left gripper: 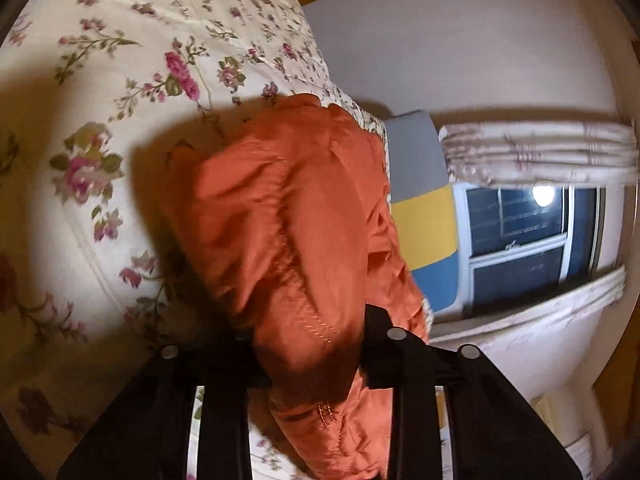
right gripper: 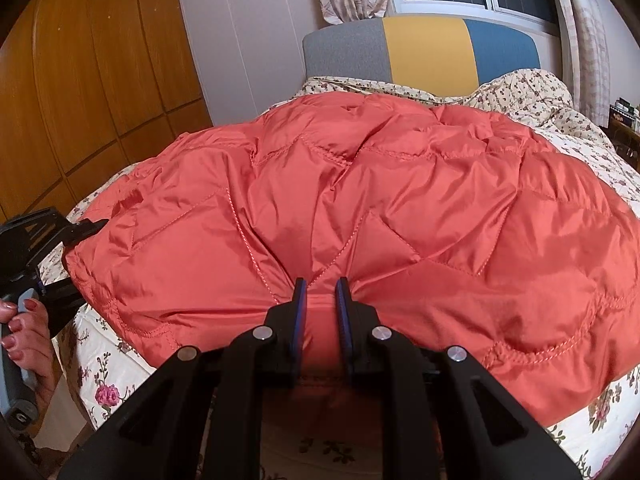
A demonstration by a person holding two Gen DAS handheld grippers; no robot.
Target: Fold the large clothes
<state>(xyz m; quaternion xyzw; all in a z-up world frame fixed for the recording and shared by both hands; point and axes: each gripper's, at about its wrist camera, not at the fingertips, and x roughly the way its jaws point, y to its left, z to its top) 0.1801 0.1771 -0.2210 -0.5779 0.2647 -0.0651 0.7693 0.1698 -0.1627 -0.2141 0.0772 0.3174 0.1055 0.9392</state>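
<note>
**Both grippers pinch the orange jacket on the bed**

The quilted orange jacket [right gripper: 360,208] lies spread across the floral bedspread [right gripper: 560,412], filling the middle of the right wrist view. Its far edge hides much of the bed, and its lower right part runs out to the frame's edge.

The right gripper [right gripper: 322,300], at lower centre, has its jaws nearly together on a fold of the jacket's near edge; the fabric puckers into the narrow gap between the blue pads [right gripper: 299,312]. What lies beneath the gripper's black frame is hidden.

The left gripper [right gripper: 86,224] shows at the far left of that view, partly cut off by the frame. Its tip touches the jacket's left corner. A hand [right gripper: 24,340] with painted nails grips its handle, and only the fingers show.

In the left wrist view the scene is rolled sideways and blurred. The jacket [left gripper: 288,216] bunches up from the left gripper [left gripper: 316,364] at bottom centre towards mid-frame, hiding the fingertips completely. The jaws are closed tight on the cloth, which bulges out above and below them.

The bedspread [left gripper: 120,80] fills the left of this frame. At the right are the grey, yellow and blue headboard [left gripper: 424,216], a dark window [left gripper: 528,232] with a bright reflection, and curtains [left gripper: 536,152]. The fabric's details are smeared.
</note>
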